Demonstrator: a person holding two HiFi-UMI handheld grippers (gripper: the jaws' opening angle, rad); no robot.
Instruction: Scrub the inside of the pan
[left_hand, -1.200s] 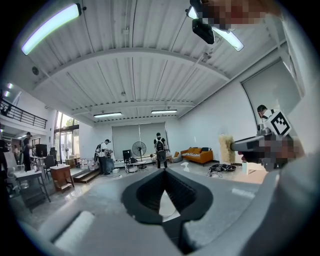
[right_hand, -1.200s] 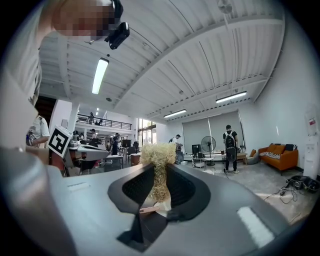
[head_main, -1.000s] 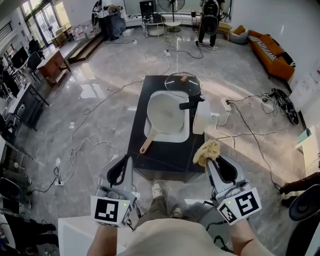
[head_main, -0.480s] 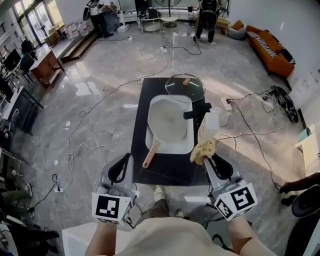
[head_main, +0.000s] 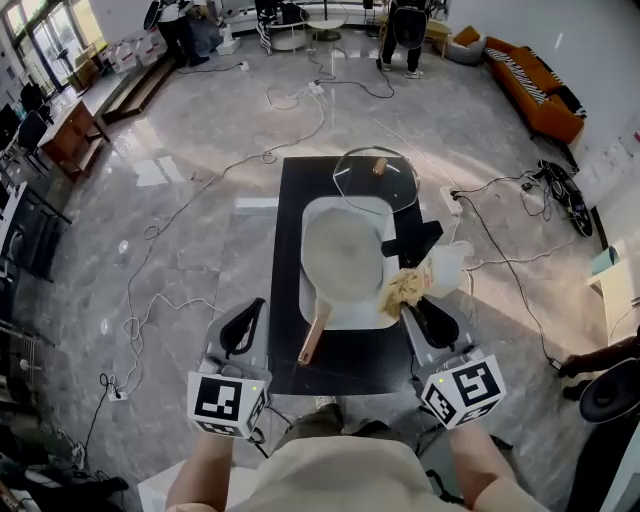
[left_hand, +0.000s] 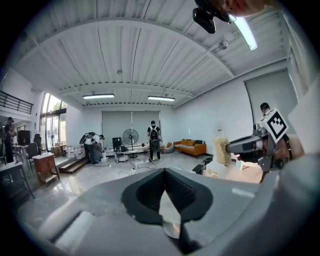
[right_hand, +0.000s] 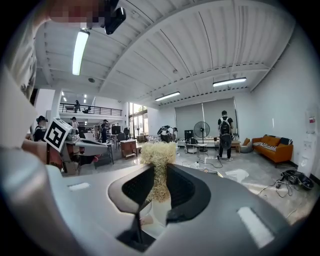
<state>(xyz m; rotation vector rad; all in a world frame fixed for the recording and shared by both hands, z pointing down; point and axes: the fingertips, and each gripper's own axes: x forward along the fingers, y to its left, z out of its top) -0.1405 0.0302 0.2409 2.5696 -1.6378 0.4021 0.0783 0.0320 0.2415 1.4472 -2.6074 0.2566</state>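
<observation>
Two hand-held grippers showed along the lower part of the head view, each pointing up the frame toward a black table at the centre. The left hand-held gripper sat lower left of the table's near corner, over the grey floor. Its own view showed the jaws pressed together with nothing between them.

The right hand-held gripper was pinching a straw-coloured fibrous scrub pad. In the right gripper view the pad stood up between the closed jaws.

The pan, pale inside, lay in a white tray in the middle of the table. Its wooden handle ran down the frame over the tray's lower edge. In the head view the scrub pad lay at the pan's lower right edge, over the tray's right side; whether it touched either could not be told.

A glass lid lay just above the tray. A black object and a pale plastic jug stood at the table's right edge.
</observation>
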